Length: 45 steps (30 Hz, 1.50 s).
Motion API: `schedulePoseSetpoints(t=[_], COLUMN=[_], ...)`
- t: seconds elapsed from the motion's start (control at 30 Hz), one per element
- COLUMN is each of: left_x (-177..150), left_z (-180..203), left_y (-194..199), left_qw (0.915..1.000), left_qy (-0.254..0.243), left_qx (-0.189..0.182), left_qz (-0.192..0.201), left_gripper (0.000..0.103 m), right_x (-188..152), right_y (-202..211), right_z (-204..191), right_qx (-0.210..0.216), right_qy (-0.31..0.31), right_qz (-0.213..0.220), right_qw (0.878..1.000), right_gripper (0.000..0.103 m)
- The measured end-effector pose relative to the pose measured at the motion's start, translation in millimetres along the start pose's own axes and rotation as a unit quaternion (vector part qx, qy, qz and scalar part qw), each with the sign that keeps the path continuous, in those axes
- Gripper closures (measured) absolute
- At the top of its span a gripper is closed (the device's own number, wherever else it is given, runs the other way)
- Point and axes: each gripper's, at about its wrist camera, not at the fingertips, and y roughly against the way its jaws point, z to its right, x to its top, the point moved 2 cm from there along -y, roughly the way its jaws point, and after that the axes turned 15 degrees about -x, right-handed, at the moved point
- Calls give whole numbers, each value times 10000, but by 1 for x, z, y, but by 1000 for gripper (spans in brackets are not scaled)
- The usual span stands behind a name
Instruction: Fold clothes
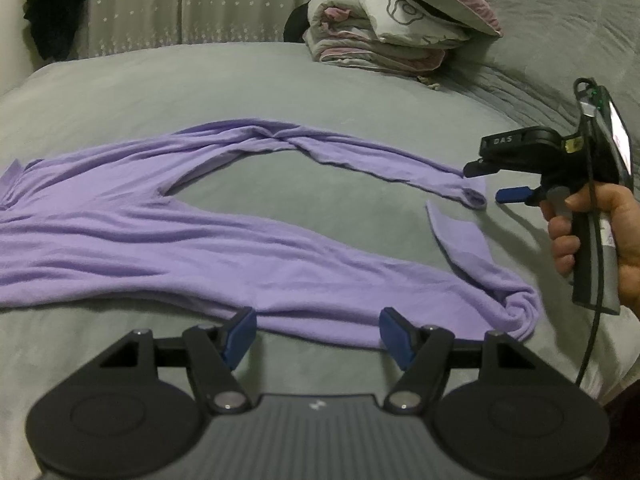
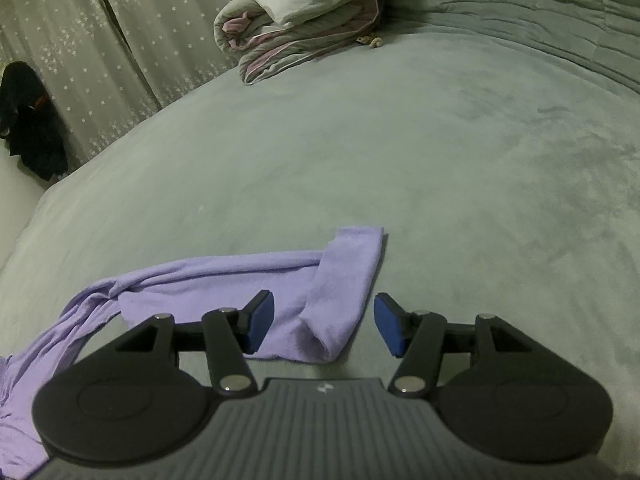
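Observation:
A lavender long-sleeved garment (image 1: 160, 248) lies spread on the grey bed cover (image 1: 240, 88), its two long parts running toward the right. My left gripper (image 1: 316, 334) stands open at the garment's near edge, with cloth just beyond its blue pads. A hand (image 1: 624, 240) holds my right gripper (image 1: 492, 182) at the far part's cuff. In the right wrist view my right gripper (image 2: 324, 320) is open. The folded-back end of the garment (image 2: 344, 280) lies loose between its pads, which do not press on it.
A folded quilt stack (image 1: 384, 28) with a pillow on top sits at the back of the bed, also in the right wrist view as the quilt stack (image 2: 296, 20). A starred curtain (image 2: 100, 40) and a dark hanging garment (image 2: 28, 120) are behind. The bed cover (image 2: 440, 160) stretches bare to the right.

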Motion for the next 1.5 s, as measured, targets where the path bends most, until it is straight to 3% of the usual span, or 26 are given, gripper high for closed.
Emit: schedulePoseSetpoints(t=[0.3,0.6,0.93,1.07,1.5], left_x=[-1,-5,-2,13,1], left_z=[-10,-13,-24,-19,-34], left_y=[6,9,22,26,20], left_qw=[9998,9998,9991,9992,9985], left_qy=[166,-103,245,63,-185], left_qx=[86,132,321,358,450], left_qz=[38,-45,104,138,-249], left_gripper=[33,32,32,24,22], right_x=[-5,-9,-10,-15,-22], right_y=[0,5,2,5,34], right_z=[-3,-4,-1,-9,-6], right_qx=[-10,-4,-35,-58,86], right_qy=[99,355,544,691,813], right_qz=[8,134,88,111,134], right_qw=[9999,9993,9985,9975,9966], right_gripper=[40,39,38,38,34])
